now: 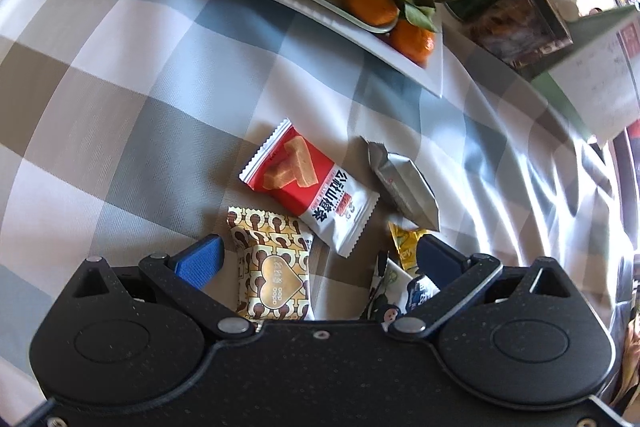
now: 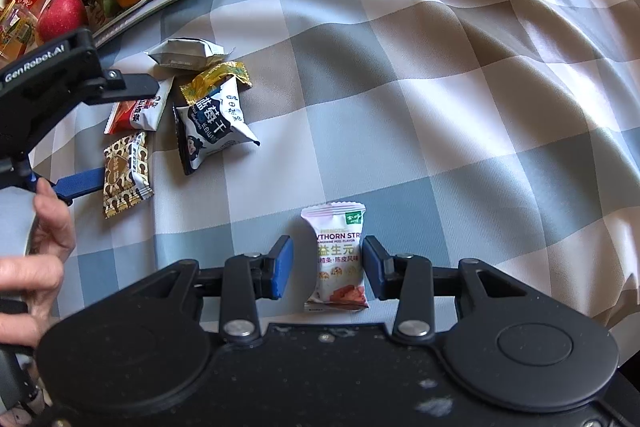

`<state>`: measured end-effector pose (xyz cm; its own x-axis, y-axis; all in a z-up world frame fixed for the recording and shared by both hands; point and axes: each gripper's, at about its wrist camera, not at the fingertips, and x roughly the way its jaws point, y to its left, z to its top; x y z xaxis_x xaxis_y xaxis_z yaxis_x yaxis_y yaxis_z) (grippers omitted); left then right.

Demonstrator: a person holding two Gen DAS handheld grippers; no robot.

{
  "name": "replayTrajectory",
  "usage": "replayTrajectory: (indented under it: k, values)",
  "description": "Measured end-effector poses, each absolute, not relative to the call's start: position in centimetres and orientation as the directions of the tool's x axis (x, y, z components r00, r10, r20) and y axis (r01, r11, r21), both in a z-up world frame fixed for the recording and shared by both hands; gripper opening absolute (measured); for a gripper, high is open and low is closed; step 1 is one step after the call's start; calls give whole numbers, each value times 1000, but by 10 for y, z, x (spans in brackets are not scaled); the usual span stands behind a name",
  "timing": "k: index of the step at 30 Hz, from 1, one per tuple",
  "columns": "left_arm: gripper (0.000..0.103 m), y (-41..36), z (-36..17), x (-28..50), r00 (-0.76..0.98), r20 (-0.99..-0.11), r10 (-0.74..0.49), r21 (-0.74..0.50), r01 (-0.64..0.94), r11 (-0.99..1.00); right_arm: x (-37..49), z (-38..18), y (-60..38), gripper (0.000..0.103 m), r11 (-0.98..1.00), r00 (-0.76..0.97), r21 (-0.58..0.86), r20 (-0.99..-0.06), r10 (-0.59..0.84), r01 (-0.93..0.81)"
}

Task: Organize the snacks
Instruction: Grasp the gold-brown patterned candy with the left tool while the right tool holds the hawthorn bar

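Checked blue-grey tablecloth (image 2: 440, 67); right gripper (image 2: 326, 267) parted around white hawthorn-strip sachet (image 2: 340, 259), lying flat, seemingly just set apart. Left gripper (image 1: 320, 255) wide open over gold-brown patterned packet (image 1: 272, 267), likely next.

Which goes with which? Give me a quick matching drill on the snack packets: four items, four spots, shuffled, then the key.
Items
1. hawthorn strip packet
2. gold patterned packet
3. silver foil packet
4. tangerines

Spots
A. on the white tray
B. between the open left gripper fingers
C. alone, between the right gripper fingers, pads not pressing it
D. in the pile, nearest the tray

Pairs: 1-C, 2-B, 3-D, 4-A
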<state>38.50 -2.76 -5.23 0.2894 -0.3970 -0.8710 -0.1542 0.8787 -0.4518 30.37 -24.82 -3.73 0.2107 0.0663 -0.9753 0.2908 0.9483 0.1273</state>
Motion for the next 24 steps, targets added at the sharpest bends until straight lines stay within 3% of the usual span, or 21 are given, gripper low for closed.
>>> replayTrajectory:
  k: [6, 10, 13, 17, 24]
  values:
    - [97, -43, -51, 389, 263, -898, -351, -390, -111, 914, 303, -37, -246, 42, 953, 214, 118, -975, 58, 280]
    - [76, -44, -49, 391, 237, -926, -294, -328, -116, 938, 303, -37, -247, 40, 952, 210, 123, -976, 64, 280]
    - [66, -33, -51, 393, 209, -916, -343, -375, -136, 917, 303, -37, -251, 36, 946, 205, 136, -976, 77, 294]
    - [64, -20, -56, 392, 138, -877, -461, -480, -188, 857, 302, -37, -258, 35, 937, 186, 145, -979, 88, 317]
    - [50, -26, -46, 385, 142, -900, -413, -430, -118, 895, 293, -37, -261, 32, 938, 151, 166, -981, 125, 305]
